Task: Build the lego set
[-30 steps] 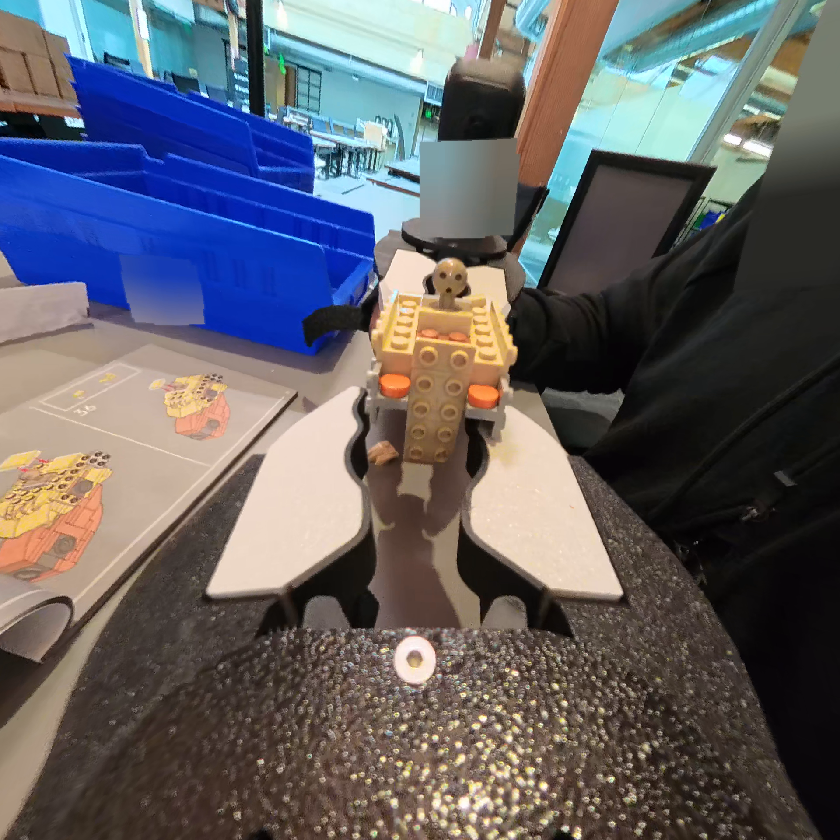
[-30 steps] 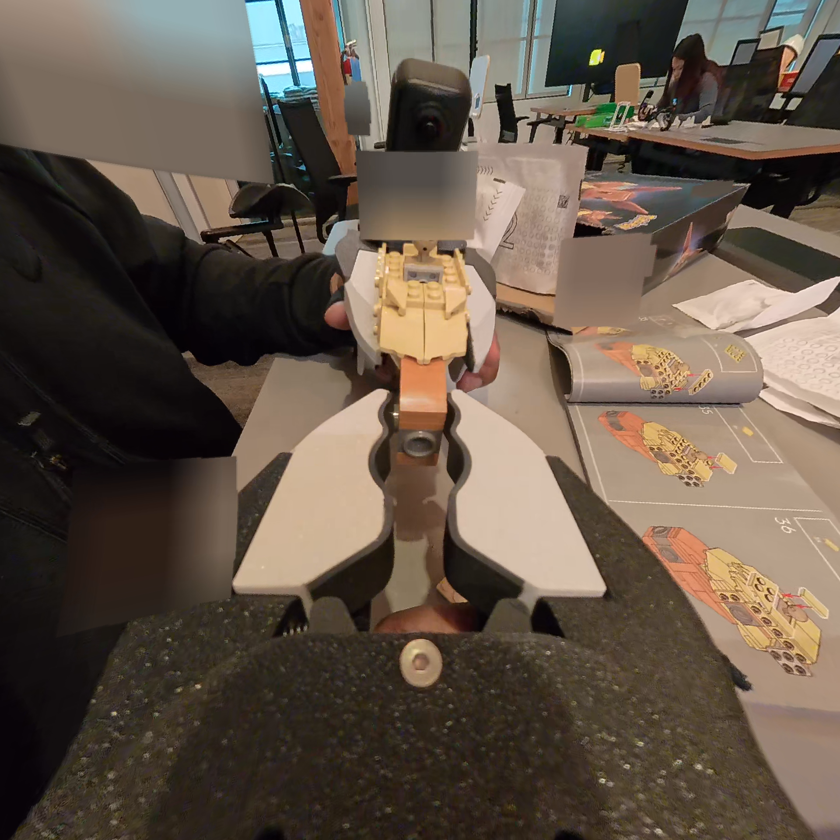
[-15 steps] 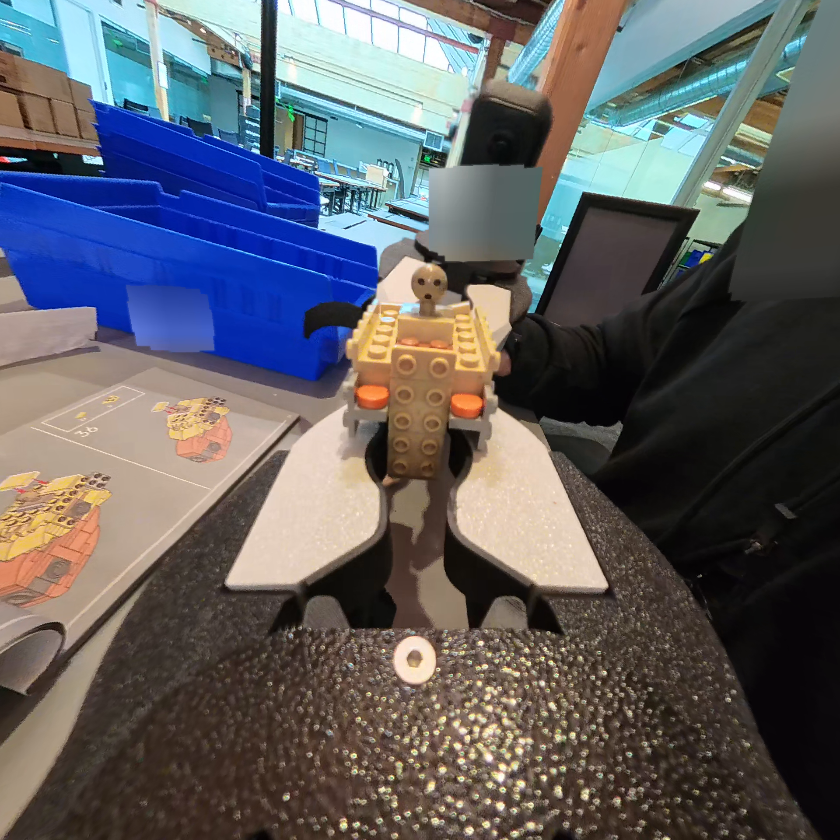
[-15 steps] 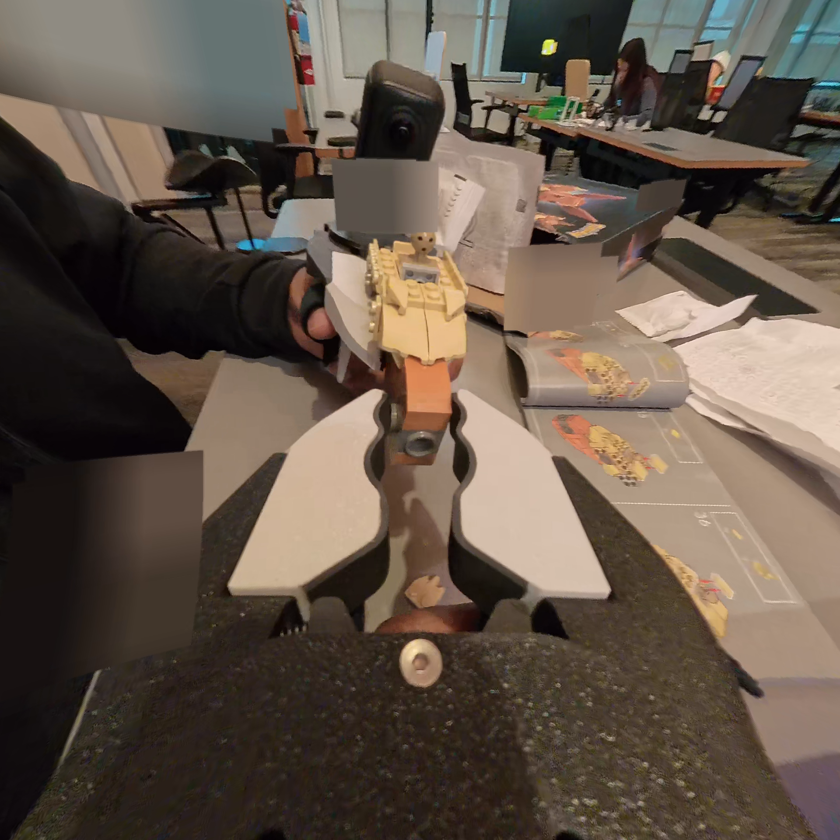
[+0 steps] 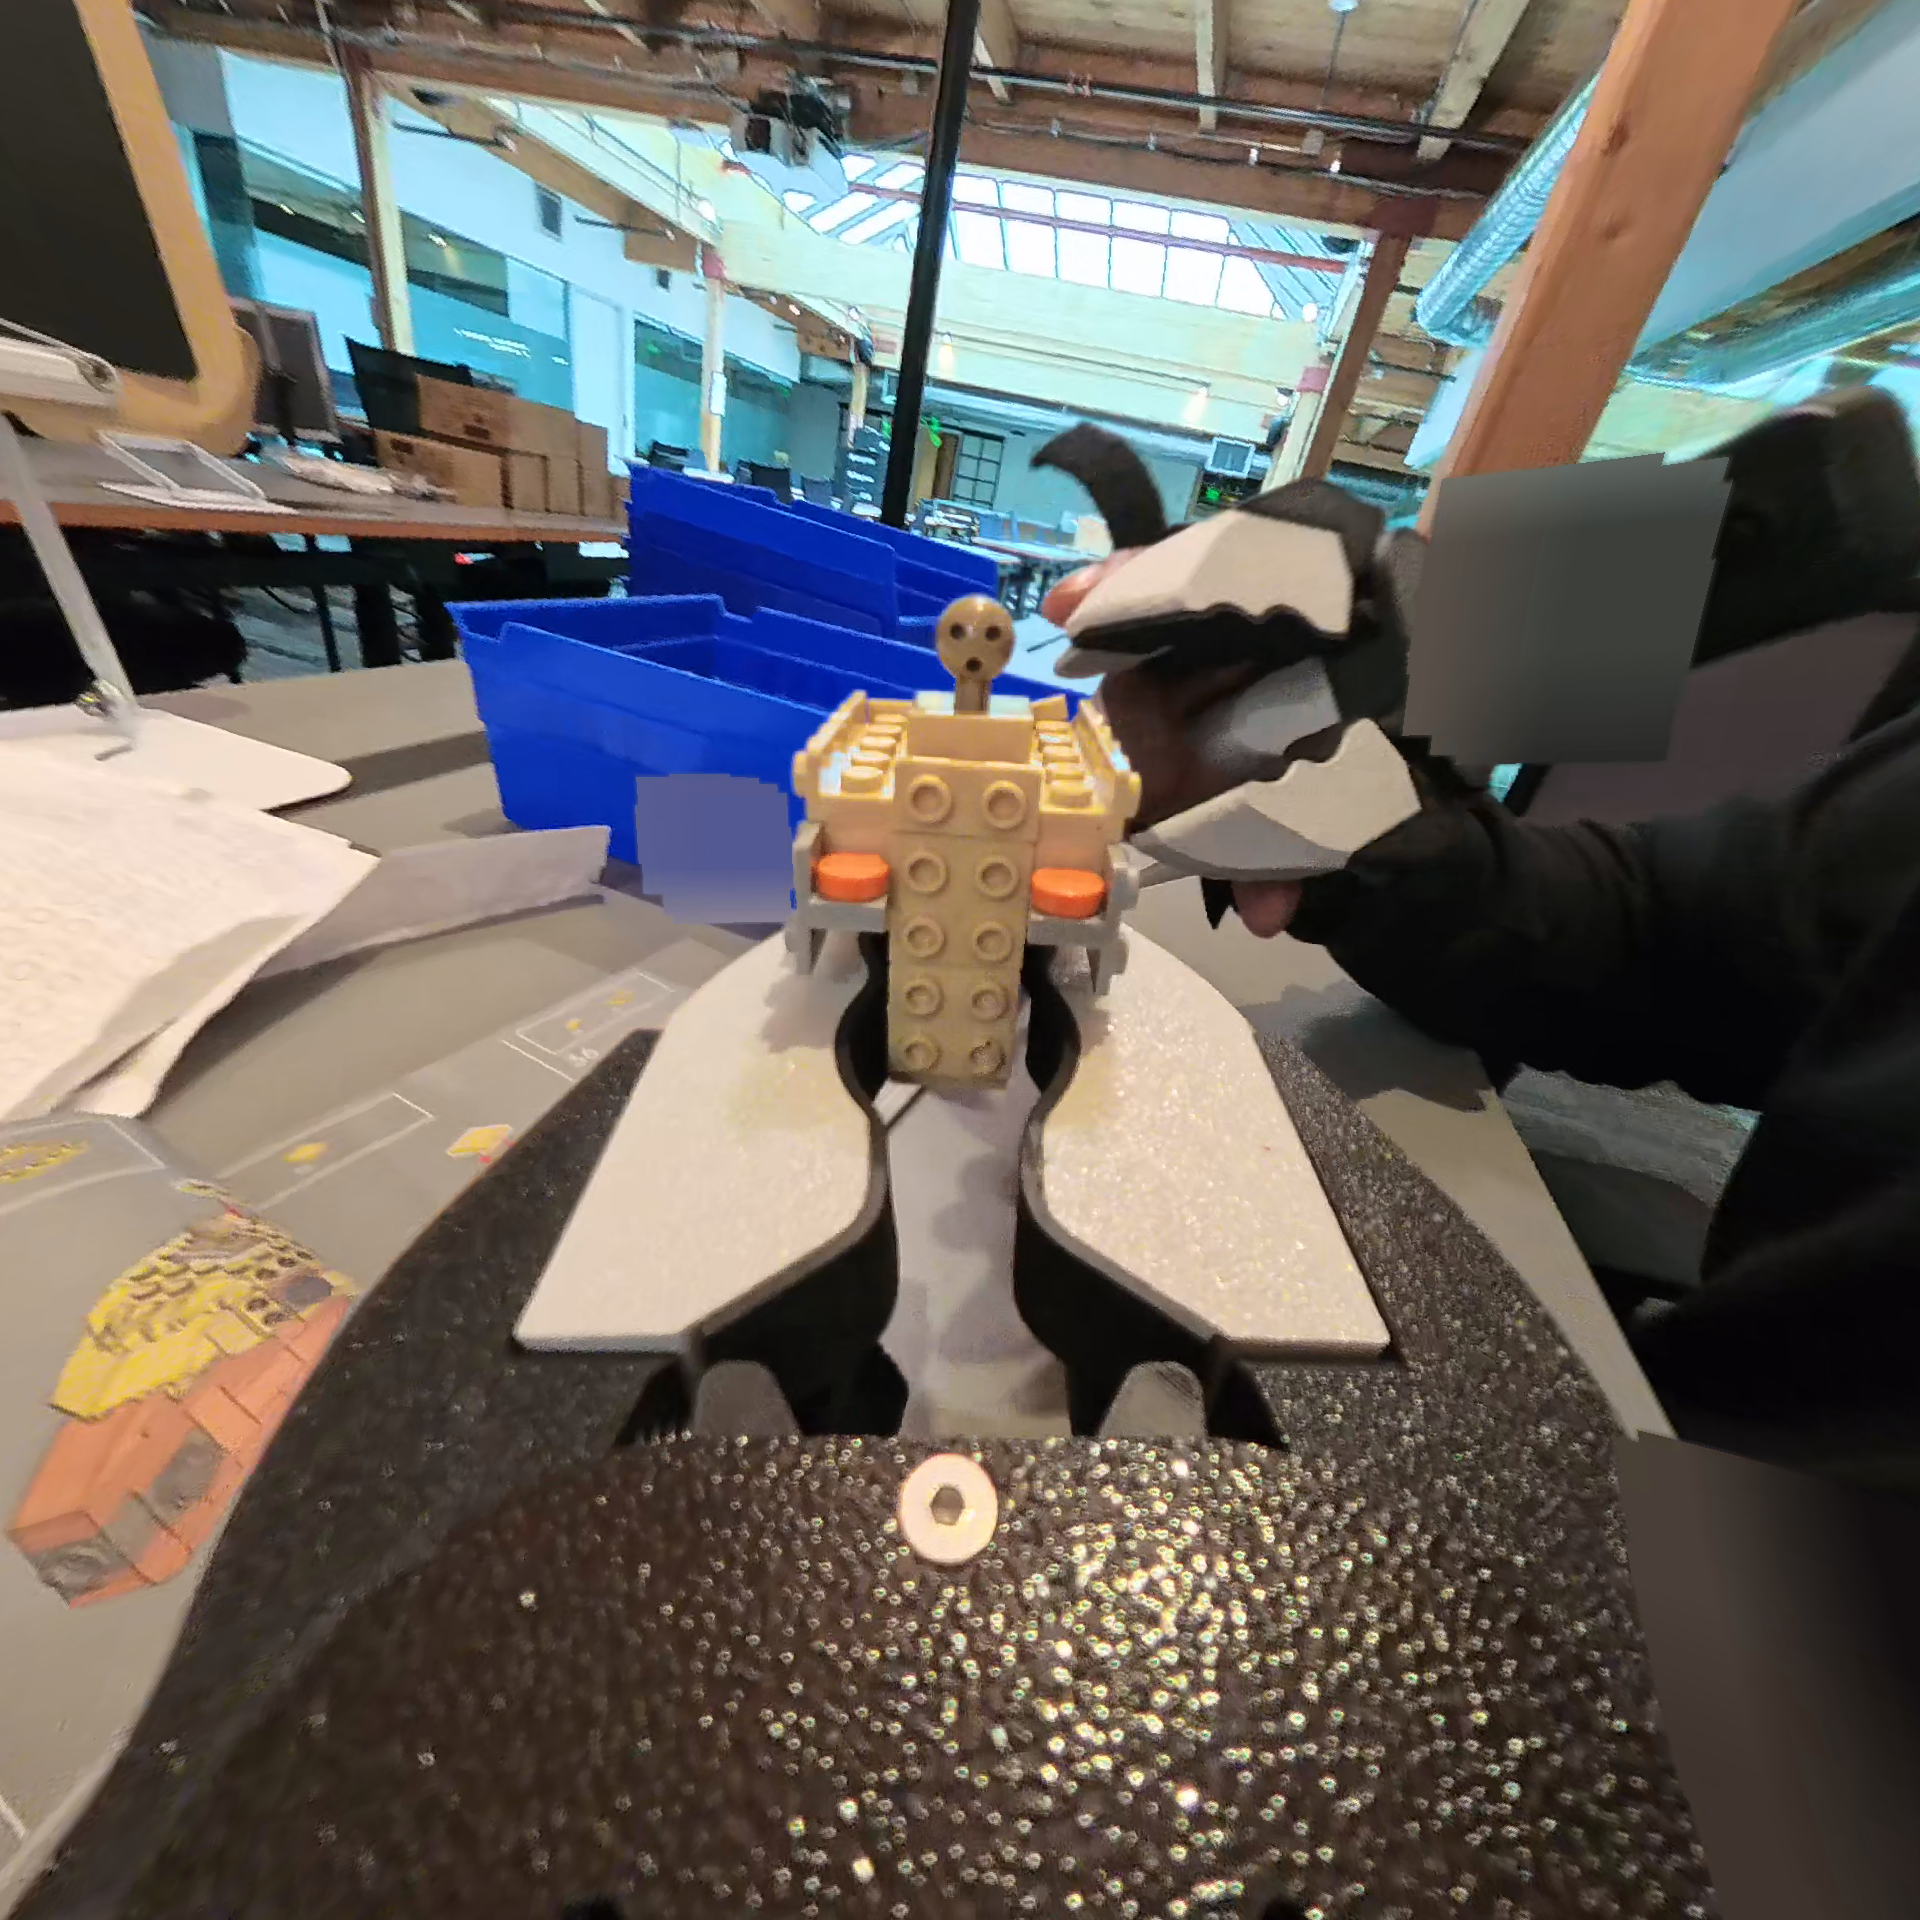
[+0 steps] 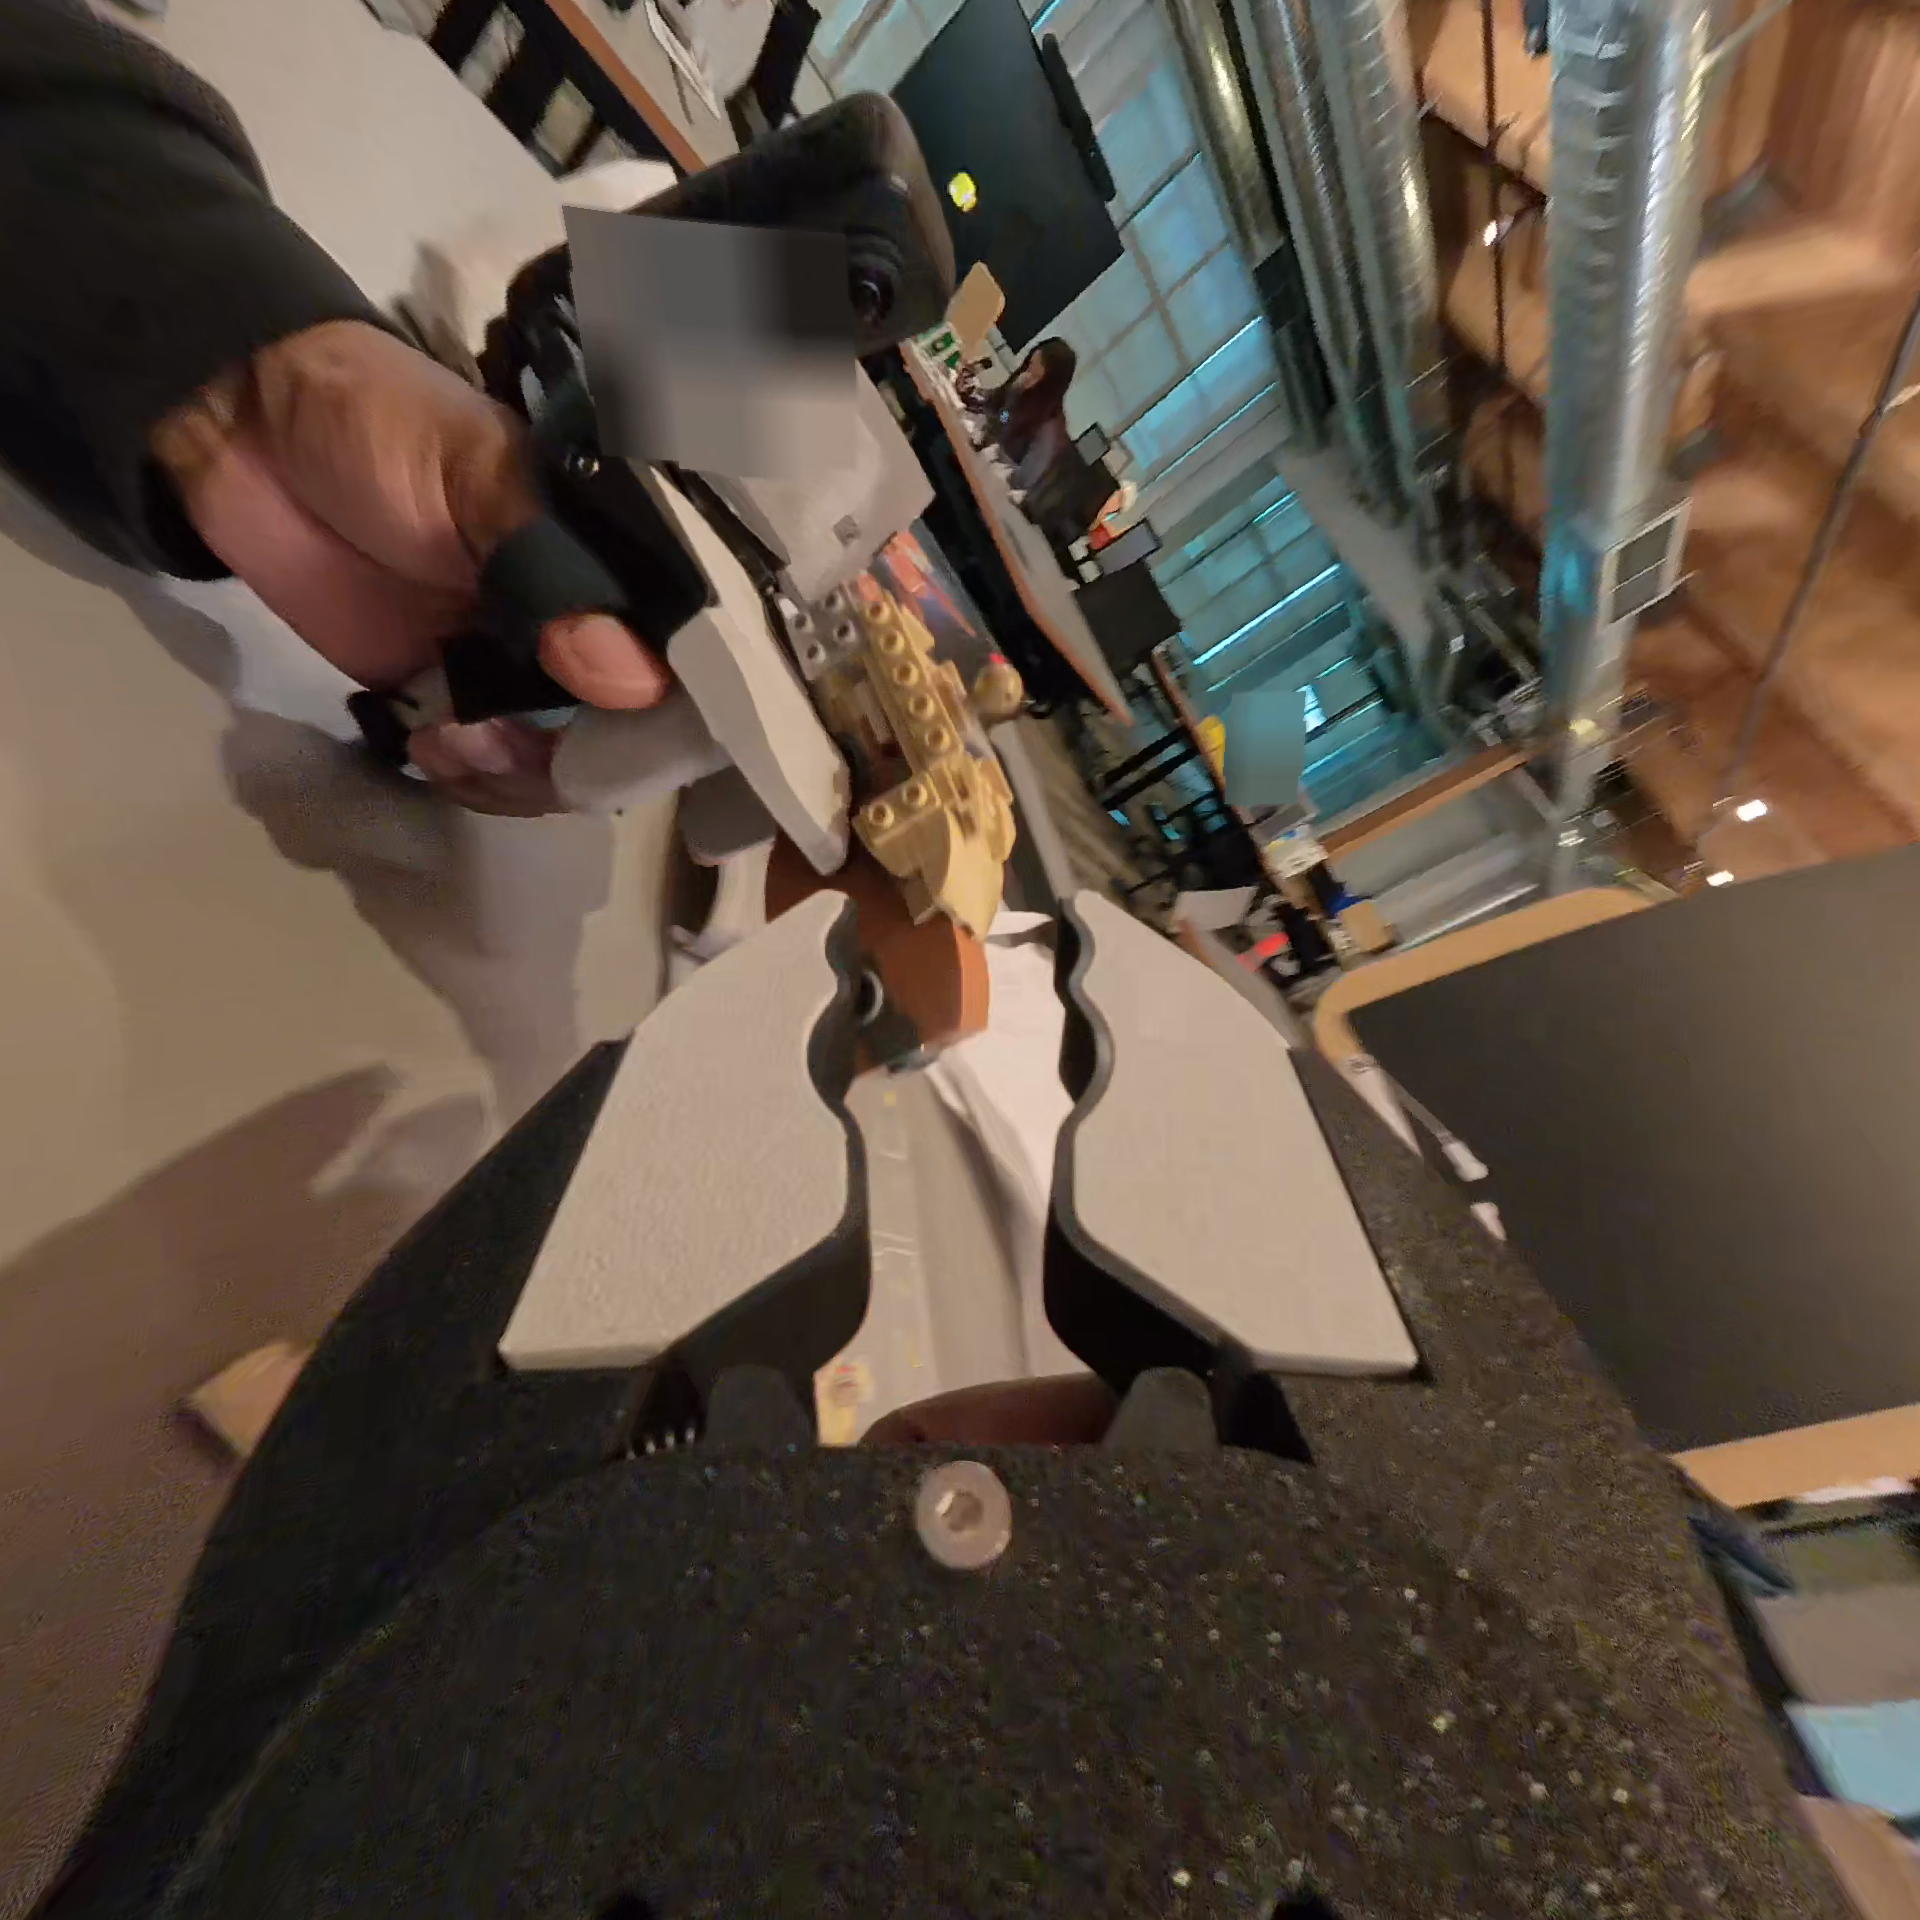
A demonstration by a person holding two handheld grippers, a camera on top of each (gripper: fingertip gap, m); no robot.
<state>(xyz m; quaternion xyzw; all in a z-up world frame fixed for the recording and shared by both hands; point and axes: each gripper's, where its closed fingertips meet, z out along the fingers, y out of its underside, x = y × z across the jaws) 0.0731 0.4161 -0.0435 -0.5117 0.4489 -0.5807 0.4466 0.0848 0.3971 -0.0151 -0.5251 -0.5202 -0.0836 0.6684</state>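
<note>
The tan lego model, with orange studs, grey side rails and a round-headed post, is held up off the table. My left gripper is shut on its tan rear block. In the right wrist view the model shows side-on with its brown nose between my right fingers. My right gripper is open, with a clear gap between its right pad and the nose. The left gripper's finger clamps the model there. The right gripper shows to the model's right in the left wrist view, rolled sideways and spread.
Blue bins stand behind the model. An open instruction booklet and white paper sheets lie on the grey table at left. A dark monitor is at right. The person's dark sleeve reaches in from the right.
The model has passed from my right gripper to my left. The left pads closed on its rear block, the right pads opened off the brown nose, and the right gripper rolled sideways.
</note>
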